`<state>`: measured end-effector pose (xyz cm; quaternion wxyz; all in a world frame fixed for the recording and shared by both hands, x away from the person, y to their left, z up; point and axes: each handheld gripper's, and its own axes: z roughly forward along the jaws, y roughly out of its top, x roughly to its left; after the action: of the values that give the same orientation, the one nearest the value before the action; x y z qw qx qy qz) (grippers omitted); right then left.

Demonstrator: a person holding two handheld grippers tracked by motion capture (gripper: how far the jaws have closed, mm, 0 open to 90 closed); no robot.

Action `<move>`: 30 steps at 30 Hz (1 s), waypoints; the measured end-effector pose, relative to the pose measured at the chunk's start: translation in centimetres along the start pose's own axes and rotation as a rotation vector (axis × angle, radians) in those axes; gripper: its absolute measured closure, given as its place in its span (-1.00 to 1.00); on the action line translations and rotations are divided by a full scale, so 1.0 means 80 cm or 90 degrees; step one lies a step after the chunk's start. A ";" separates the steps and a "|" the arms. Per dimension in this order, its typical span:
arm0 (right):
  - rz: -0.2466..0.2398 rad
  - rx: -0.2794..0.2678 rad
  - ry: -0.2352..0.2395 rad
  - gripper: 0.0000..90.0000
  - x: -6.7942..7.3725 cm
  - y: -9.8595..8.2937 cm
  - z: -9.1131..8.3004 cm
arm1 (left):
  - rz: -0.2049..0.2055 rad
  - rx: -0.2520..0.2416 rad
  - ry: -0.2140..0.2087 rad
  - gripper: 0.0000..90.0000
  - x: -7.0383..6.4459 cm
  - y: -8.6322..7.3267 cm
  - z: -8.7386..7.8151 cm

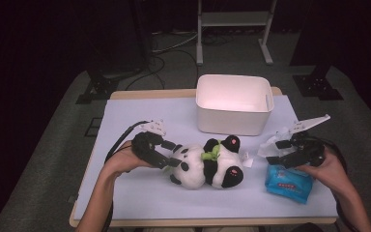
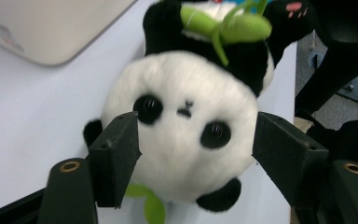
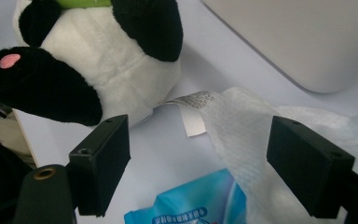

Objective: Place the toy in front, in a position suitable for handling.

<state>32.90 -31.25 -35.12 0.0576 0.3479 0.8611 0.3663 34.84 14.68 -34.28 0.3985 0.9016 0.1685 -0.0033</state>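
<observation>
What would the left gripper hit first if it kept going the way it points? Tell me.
The left gripper would most likely meet the head of the black-and-white plush panda first: its open jaws already flank the face. How much gap remains is unclear.

count on the surface (image 1: 140, 193): one panda (image 1: 207, 166), lying on its side, with one green leaf sprig (image 1: 212, 151) at its neck and one sewn-in label (image 3: 193, 119). one white bin (image 1: 234, 104) at the far edge. one blue wipes pack (image 1: 289, 182) at the right. one loose white wipe (image 3: 247, 126) beside the pack. two grippers: one left gripper (image 1: 166, 153), one right gripper (image 1: 276, 152), each with two black jaws. two hands, one on each gripper.
</observation>
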 end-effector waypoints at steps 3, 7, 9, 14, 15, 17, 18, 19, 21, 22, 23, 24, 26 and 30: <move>0.002 0.005 -0.014 -0.55 -0.001 0.002 -0.011 | -0.009 -0.008 0.002 -0.36 0.002 -0.015 -0.001; -0.002 0.023 -0.027 -0.52 -0.001 0.002 -0.018 | -0.021 -0.019 0.004 -0.40 0.004 -0.030 -0.003; -0.004 0.041 -0.047 -0.50 -0.003 0.002 -0.017 | -0.020 -0.017 0.005 -0.40 0.004 -0.035 -0.002; 0.005 0.063 -0.068 -0.36 -0.015 0.003 -0.013 | -0.020 -0.021 0.005 -0.44 0.003 -0.044 0.005; 0.005 0.066 -0.070 -0.31 -0.017 0.004 -0.012 | -0.021 -0.025 0.003 -0.44 0.004 -0.045 0.006; 0.009 0.073 -0.074 -0.31 -0.022 0.007 -0.008 | -0.021 -0.025 0.004 -0.45 0.003 -0.048 0.008; 0.011 0.082 -0.076 -0.28 -0.024 0.008 -0.006 | -0.022 -0.023 0.007 -0.46 0.003 -0.050 0.010; 0.010 0.089 -0.079 -0.25 -0.027 0.008 -0.003 | -0.022 -0.026 0.010 -0.47 0.002 -0.051 0.010; 0.016 0.105 -0.086 -0.22 -0.031 0.010 0.003 | -0.022 -0.033 0.005 -0.48 0.002 -0.054 0.011; 0.016 0.111 -0.086 -0.18 -0.033 0.010 0.006 | -0.022 -0.033 0.004 -0.48 0.002 -0.056 0.012; 0.016 0.116 -0.089 -0.15 -0.034 0.010 0.009 | -0.022 -0.028 0.007 -0.48 0.003 -0.056 0.012; 0.017 0.122 -0.093 -0.12 -0.035 0.010 0.012 | -0.021 -0.024 0.012 -0.49 0.003 -0.057 0.011; 0.019 0.130 -0.097 -0.03 -0.037 0.008 0.017 | -0.027 -0.036 0.011 -0.50 0.004 -0.058 0.009; 0.017 0.145 -0.120 0.18 -0.036 0.007 0.025 | -0.023 -0.031 0.011 -0.53 0.003 -0.059 0.012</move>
<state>36.09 -31.65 -36.63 0.0933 0.3965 0.8831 0.2330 33.72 17.00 -38.37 0.4189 0.8883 0.1882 0.0011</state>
